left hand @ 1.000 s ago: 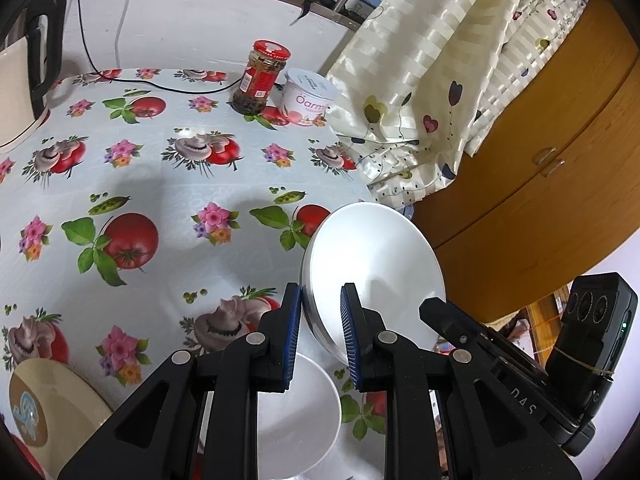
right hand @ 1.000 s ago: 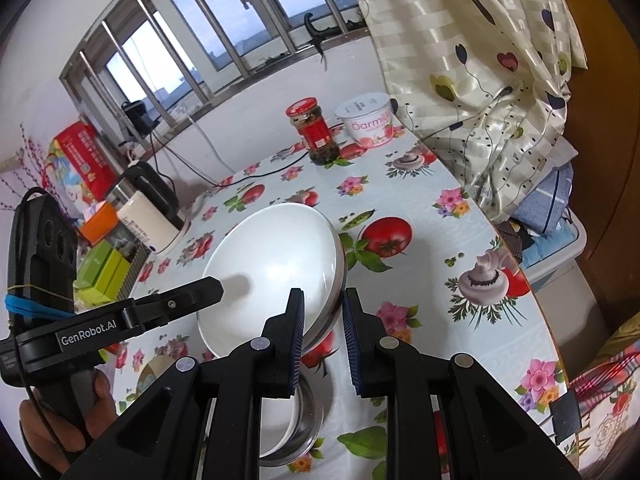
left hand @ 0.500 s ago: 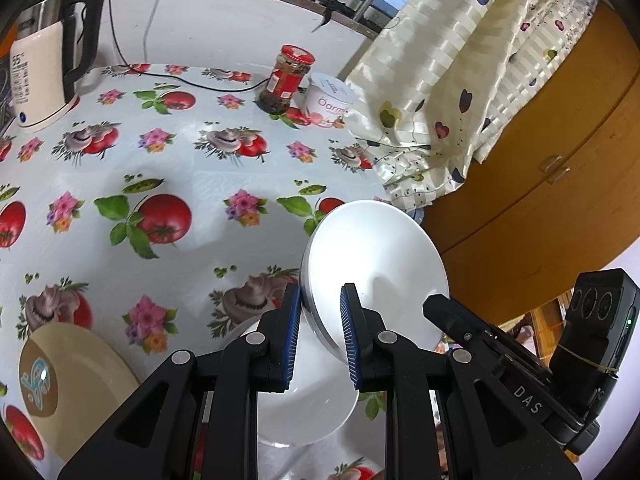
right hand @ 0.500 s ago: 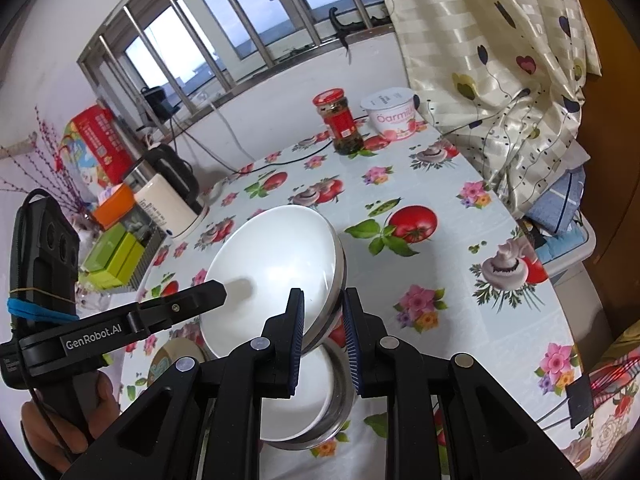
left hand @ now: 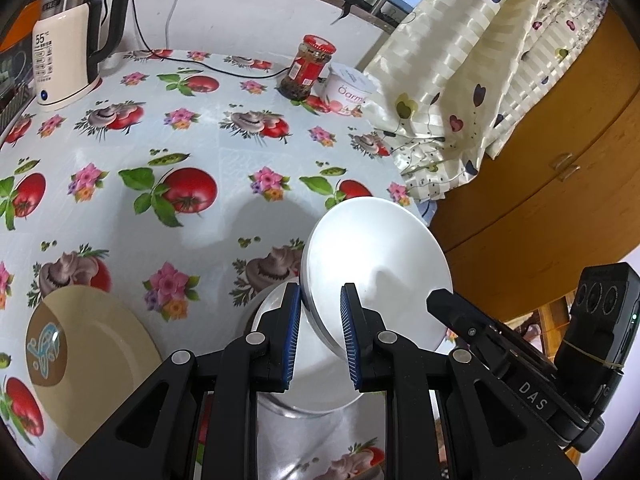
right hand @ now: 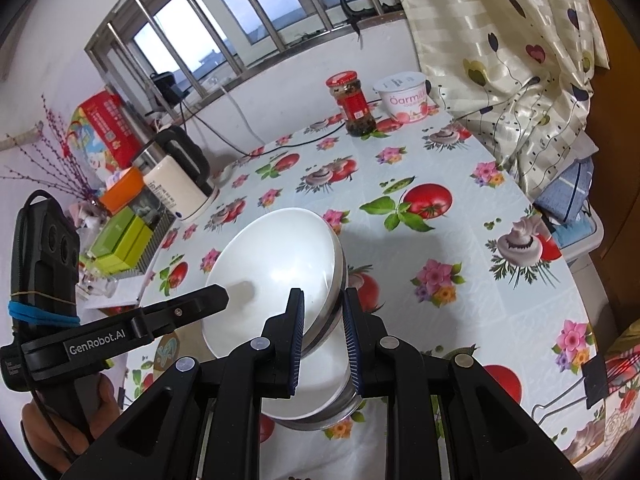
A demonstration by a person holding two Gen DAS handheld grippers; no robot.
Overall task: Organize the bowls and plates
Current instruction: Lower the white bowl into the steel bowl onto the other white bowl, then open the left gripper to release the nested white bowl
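Both grippers hold one white bowl point(left hand: 380, 256), tilted on edge above the table. My left gripper point(left hand: 320, 336) is shut on its near rim; my right gripper point(right hand: 322, 336) is shut on the opposite rim of the same bowl point(right hand: 276, 268). Right below it a second white bowl with a steel outer wall point(right hand: 320, 404) sits on the tablecloth, also in the left wrist view point(left hand: 308, 392). A beige plate with a blue mark point(left hand: 88, 364) lies to the left.
A kettle point(left hand: 68, 52), a red-lidded jar point(left hand: 306, 68) and a yogurt tub point(left hand: 348, 90) stand at the table's far side. A curtain point(left hand: 460, 80) hangs over the right edge. Boxes point(right hand: 120, 240) stand left of the kettle.
Both grippers have risen and pulled back with the tilted bowl, so more of the table shows. The lower bowl and the beige plate have come further into view.
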